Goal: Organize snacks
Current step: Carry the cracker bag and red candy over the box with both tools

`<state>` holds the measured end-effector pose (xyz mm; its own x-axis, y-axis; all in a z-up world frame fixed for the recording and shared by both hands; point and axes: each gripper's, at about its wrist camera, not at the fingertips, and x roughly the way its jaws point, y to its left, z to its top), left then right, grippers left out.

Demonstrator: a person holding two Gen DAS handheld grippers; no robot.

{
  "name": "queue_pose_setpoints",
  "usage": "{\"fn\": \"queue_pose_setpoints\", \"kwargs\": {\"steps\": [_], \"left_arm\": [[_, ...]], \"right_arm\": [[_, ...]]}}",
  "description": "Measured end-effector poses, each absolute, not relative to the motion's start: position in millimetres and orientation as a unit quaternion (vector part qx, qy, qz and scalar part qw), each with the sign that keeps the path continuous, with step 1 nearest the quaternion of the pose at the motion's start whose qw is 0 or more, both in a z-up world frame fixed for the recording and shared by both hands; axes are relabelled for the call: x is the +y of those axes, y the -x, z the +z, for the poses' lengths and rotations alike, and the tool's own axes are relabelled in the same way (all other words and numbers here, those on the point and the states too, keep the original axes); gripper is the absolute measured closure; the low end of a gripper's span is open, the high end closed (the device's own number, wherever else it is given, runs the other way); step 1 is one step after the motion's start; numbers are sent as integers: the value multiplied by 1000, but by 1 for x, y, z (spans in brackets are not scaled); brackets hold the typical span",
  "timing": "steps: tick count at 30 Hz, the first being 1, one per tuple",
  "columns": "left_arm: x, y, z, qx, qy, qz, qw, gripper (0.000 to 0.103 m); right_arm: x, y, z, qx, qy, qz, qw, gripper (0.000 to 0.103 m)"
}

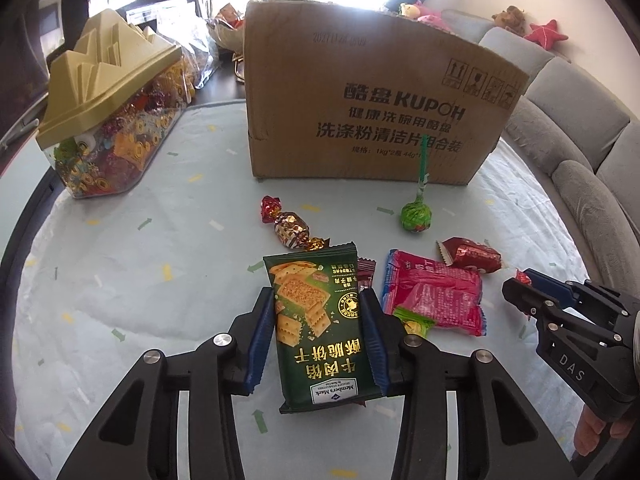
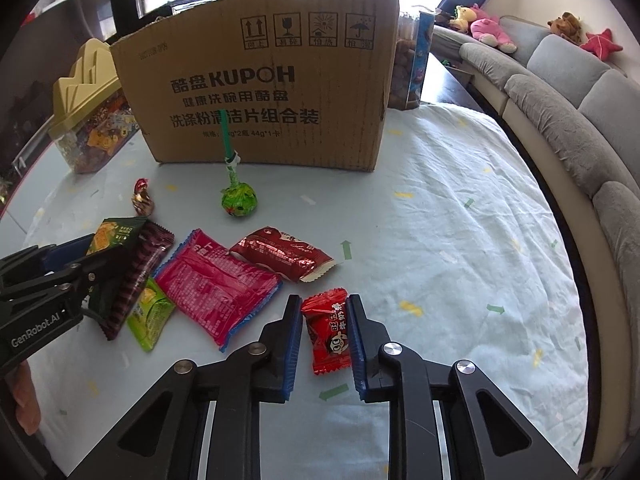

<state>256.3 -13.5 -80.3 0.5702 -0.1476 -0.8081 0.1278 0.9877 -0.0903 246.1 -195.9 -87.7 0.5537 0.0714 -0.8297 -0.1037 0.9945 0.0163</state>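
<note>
A: How does the left gripper (image 1: 318,334) stand?

B: It tilts downward, its blue pads (image 1: 258,340) pressed against both long edges of the green cracker packet (image 1: 316,320).

A: And the right gripper (image 2: 325,342)?

B: Also angled downward, jaws closed on the small red candy packet (image 2: 329,330), which is pinched between the pads. At its side, fingers (image 1: 592,434) of the person's hand wrap the black handle.

Dark green cracker packet (image 1: 316,320), bright red candy (image 2: 329,330), pale cloth (image 2: 440,220) flecked green and yellow.
</note>
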Motion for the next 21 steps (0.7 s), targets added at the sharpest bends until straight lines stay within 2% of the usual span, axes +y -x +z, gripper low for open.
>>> {"fn": "queue_pose_setpoints", "kwargs": {"steps": [21], "left_arm": [[-19, -225, -2, 376, -3, -99, 921, 61]], "right_arm": [[-199, -221, -19, 394, -7, 77, 916, 80]]}}
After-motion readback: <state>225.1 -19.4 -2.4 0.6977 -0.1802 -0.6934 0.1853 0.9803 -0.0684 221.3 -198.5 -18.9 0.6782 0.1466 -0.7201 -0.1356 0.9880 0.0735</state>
